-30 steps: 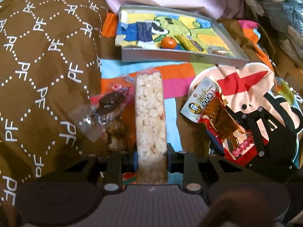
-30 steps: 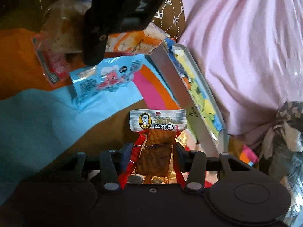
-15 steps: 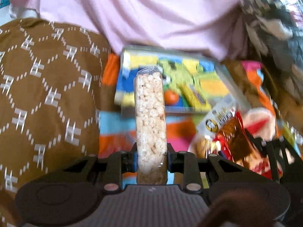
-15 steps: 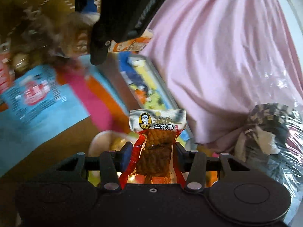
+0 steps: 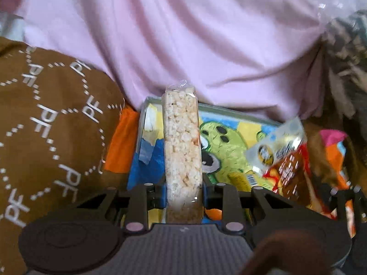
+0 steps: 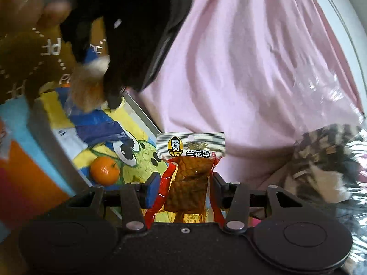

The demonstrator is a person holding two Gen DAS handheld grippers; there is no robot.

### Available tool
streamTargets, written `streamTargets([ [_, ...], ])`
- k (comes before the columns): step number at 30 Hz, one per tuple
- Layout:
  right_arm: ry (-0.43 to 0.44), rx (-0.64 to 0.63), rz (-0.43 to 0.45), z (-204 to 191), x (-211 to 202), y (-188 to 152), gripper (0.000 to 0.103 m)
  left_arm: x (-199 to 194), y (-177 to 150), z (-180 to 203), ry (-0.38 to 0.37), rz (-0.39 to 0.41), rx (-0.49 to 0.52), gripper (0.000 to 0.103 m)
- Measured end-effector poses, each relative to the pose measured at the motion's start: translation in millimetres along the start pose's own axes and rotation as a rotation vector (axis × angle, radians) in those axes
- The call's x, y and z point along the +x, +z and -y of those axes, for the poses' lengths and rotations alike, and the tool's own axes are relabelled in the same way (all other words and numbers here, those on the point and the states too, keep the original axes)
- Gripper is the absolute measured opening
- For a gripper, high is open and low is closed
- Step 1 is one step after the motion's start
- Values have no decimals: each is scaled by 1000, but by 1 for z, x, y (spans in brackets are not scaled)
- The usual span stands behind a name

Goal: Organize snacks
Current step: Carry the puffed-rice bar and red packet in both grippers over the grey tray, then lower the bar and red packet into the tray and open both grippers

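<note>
My left gripper [image 5: 183, 186] is shut on a long clear pack of puffed rice bar [image 5: 182, 151], held up over the near left part of the grey tray [image 5: 149, 99] with a cartoon liner. My right gripper [image 6: 182, 184] is shut on a red-edged tofu snack packet [image 6: 190, 171] with a white header, above the tray's [image 6: 140, 116] right side. That packet [image 5: 284, 160] shows blurred at the right of the left wrist view. The left gripper's black body [image 6: 128, 34] hangs over the tray's far end in the right wrist view. A small orange [image 6: 104, 170] lies in the tray.
A pink cloth [image 5: 183, 39] rises behind the tray. A brown patterned cushion [image 5: 45, 126] lies to the left. A crinkled plastic bag with dark patterned contents [image 6: 325, 160] sits at the right. A yellow wrapped snack [image 5: 240, 178] lies in the tray.
Both grippers have lifted their snacks off the colourful blanket and carried them forward over the tray. The loose snacks on the blanket have dropped out of view.
</note>
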State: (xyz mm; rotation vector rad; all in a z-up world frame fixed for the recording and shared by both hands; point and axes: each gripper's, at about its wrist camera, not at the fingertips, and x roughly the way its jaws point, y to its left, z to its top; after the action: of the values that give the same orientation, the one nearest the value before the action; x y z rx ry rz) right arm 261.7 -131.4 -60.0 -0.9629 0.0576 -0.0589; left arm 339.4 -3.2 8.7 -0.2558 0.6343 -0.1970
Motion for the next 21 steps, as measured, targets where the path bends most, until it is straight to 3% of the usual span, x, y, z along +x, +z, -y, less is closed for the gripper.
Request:
streamTargets([
  [6, 25, 43, -13, -8, 33, -1, 50, 31, -8, -1, -13, -69, 13, 30],
  [19, 110, 232, -104, 8, 61, -3, 56, 40, -10, 4, 46, -79, 64, 32],
  [21, 111, 243, -114, 10, 63, -5, 61, 39, -10, 6, 52, -67, 71, 37],
])
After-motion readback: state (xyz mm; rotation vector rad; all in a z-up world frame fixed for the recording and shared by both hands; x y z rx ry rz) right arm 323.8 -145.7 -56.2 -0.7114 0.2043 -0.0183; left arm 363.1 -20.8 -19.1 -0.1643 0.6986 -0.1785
